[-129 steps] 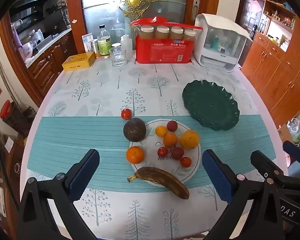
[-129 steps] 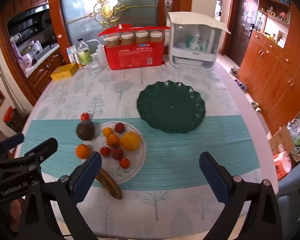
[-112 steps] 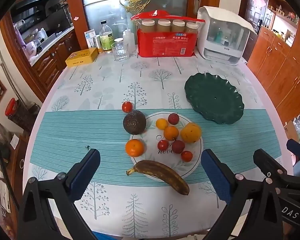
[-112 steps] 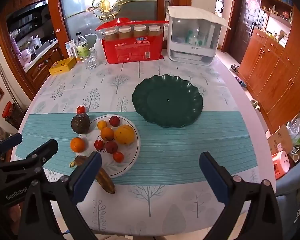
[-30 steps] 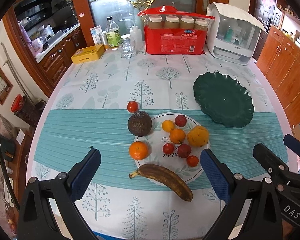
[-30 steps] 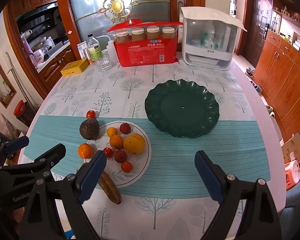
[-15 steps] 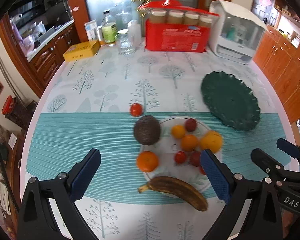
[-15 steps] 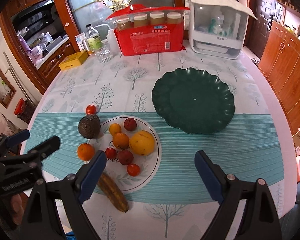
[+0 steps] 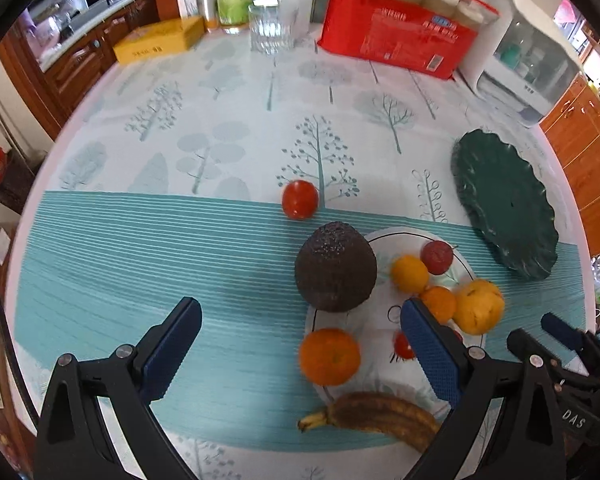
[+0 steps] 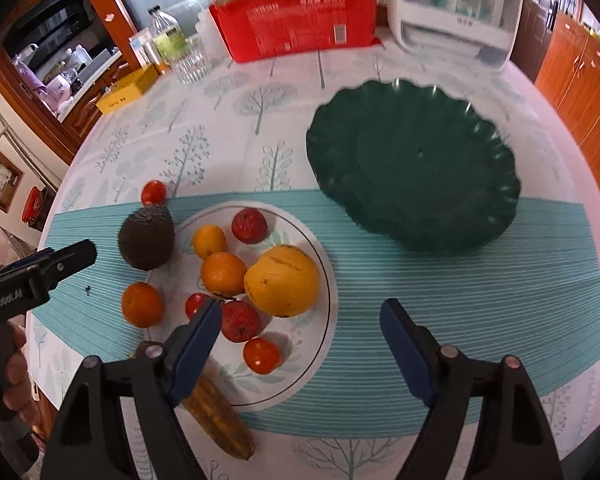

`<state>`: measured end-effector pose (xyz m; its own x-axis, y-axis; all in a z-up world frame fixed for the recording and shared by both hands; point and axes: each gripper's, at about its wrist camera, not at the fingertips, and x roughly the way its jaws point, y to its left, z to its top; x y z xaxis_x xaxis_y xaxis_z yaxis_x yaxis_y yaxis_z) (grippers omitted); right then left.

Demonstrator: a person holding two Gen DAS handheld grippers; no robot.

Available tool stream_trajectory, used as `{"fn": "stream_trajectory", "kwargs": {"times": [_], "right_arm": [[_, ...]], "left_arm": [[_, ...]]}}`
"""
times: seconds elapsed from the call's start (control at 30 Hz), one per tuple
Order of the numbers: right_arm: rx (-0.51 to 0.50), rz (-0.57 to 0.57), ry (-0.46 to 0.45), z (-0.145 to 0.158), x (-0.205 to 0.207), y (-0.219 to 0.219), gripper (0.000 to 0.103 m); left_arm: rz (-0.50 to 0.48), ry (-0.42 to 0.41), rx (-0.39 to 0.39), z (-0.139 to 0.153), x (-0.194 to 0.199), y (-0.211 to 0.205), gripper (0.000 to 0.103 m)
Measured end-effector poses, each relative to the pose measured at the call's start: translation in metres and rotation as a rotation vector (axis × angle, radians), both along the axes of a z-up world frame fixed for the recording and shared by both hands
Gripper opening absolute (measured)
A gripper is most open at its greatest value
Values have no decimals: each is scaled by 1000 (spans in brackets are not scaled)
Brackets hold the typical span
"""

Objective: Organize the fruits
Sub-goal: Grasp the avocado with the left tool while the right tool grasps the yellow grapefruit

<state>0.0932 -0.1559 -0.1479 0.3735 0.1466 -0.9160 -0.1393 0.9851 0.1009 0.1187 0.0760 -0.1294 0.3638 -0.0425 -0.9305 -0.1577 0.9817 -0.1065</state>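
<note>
Both tools are empty with jaws spread wide: the left gripper (image 9: 298,334) hovers low before the avocado (image 9: 335,267), which rests against the white plate (image 10: 320,248) rim; the right gripper (image 10: 300,326) hangs over that plate. The avocado appears firm, pebbled and moderately heavy; grip across its widest girth with light pressure.

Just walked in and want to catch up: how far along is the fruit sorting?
Nothing looks done: the green plate holds nothing. Nothing is in hand either; the left gripper and right gripper are both open above the fruit. Left to sort: the fruit on the white plate, and the avocado, tomato, orange and banana around it.
</note>
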Motion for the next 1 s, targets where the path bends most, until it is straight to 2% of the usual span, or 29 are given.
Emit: {"fn": "stream_trajectory", "kwargs": {"times": [0.27, 0.37, 0.47, 0.8, 0.9, 1.0], "right_arm": [[65, -32, 63, -25, 20, -5, 73], [86, -31, 76, -31, 26, -4, 72], [120, -19, 99, -39, 32, -2, 68], [190, 24, 140, -52, 43, 5, 56], [200, 33, 135, -53, 45, 4, 56], [207, 42, 134, -53, 45, 4, 55]], "left_arm": [[2, 66, -25, -38, 33, 0, 99], [14, 85, -60, -46, 40, 3, 99], [22, 88, -97, -50, 45, 5, 99], [-5, 103, -124, -60, 59, -6, 96], [-5, 120, -121, -66, 63, -8, 87], [0, 145, -149, -74, 67, -9, 72]]}}
